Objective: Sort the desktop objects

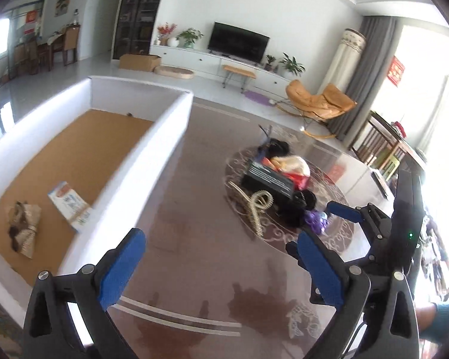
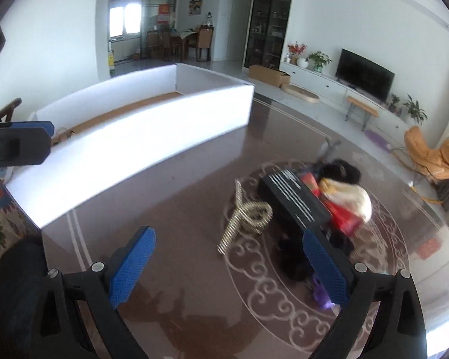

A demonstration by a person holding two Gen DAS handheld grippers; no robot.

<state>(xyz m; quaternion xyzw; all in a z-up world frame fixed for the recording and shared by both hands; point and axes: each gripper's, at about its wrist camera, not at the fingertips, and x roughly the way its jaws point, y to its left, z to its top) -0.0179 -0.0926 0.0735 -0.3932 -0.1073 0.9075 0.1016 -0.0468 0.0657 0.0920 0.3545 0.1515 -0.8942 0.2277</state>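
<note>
Your left gripper (image 1: 221, 269) is spread wide over the bare table (image 1: 194, 179), holding nothing. Your right gripper (image 2: 230, 266) gapes just as wide, empty, near the pile (image 2: 314, 200) at the table's centre.

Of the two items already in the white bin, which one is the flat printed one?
The blue-and-white packet, lying flat on the cork floor of the white bin. The other item beside it, the brown-beige bundle, is crumpled and lumpy.
</note>
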